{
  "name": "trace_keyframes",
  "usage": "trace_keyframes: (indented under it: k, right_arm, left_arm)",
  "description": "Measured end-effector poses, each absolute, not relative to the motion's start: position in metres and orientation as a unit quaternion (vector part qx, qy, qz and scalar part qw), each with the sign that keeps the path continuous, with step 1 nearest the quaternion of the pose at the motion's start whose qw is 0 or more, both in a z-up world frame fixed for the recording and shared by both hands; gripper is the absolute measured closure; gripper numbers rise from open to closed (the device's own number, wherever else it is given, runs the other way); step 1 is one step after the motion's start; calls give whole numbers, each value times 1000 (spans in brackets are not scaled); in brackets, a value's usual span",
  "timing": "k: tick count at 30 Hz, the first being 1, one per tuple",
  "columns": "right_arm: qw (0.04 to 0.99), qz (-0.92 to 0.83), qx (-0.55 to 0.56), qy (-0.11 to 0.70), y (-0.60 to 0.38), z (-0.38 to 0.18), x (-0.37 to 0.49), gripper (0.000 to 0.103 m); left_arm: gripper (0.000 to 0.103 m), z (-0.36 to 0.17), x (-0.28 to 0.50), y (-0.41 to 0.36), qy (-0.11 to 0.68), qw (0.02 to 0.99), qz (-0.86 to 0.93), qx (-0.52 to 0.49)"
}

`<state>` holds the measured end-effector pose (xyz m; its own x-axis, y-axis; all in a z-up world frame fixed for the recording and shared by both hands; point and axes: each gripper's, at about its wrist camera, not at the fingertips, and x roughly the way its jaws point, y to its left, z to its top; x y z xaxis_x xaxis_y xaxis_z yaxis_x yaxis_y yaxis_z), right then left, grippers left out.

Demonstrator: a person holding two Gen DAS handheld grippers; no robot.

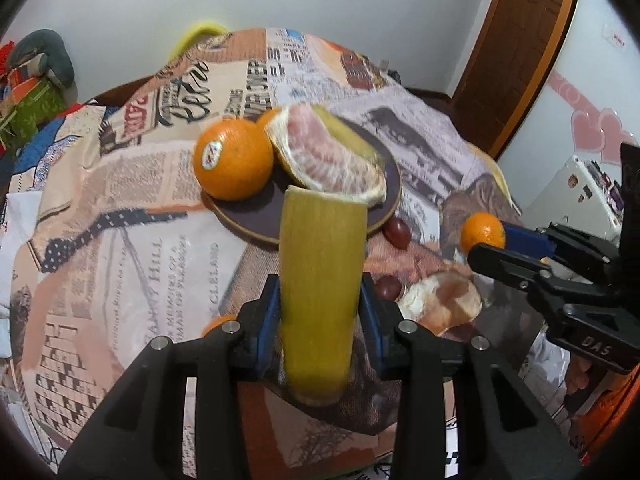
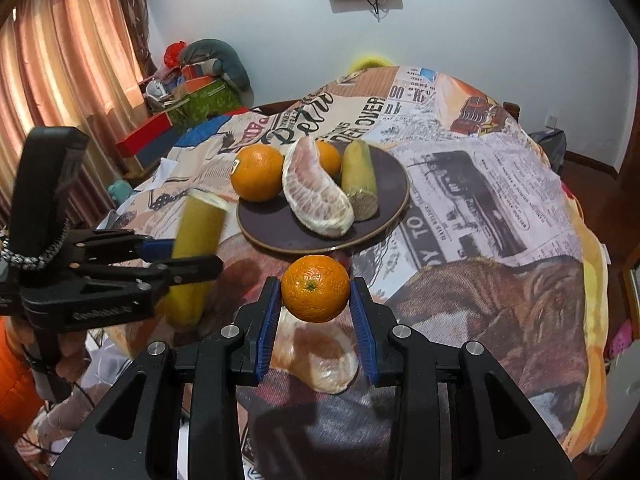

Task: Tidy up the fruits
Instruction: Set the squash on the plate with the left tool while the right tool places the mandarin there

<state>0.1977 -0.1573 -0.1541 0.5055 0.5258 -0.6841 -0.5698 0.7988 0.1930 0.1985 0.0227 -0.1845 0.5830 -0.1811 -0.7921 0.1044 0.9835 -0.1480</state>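
My left gripper (image 1: 320, 300) is shut on a yellow-green sugarcane piece (image 1: 322, 292) and holds it just in front of the dark plate (image 1: 256, 220); it also shows in the right wrist view (image 2: 196, 268). My right gripper (image 2: 316, 292) is shut on a small orange (image 2: 315, 289), also seen in the left wrist view (image 1: 482, 232), held above the cloth short of the plate (image 2: 280, 232). The plate carries a large orange (image 2: 257, 173), a smaller orange (image 2: 330, 156), a peeled pomelo wedge (image 2: 316, 196) and another sugarcane piece (image 2: 359, 178).
A second pomelo wedge (image 2: 320, 360) lies on the newspaper-print cloth (image 2: 480, 200) under my right gripper. Two red grapes (image 1: 397, 232) lie near the plate's front right. Another orange (image 1: 218, 322) peeks out by my left finger. Boxes and curtains stand at the far left.
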Motion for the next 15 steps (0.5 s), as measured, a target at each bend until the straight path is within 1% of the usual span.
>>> trace_keyframes:
  k: [15]
  right_arm:
    - [875, 305, -24, 376, -159, -150, 227, 71]
  left_arm:
    - [66, -160, 225, 33, 419, 904, -69, -45]
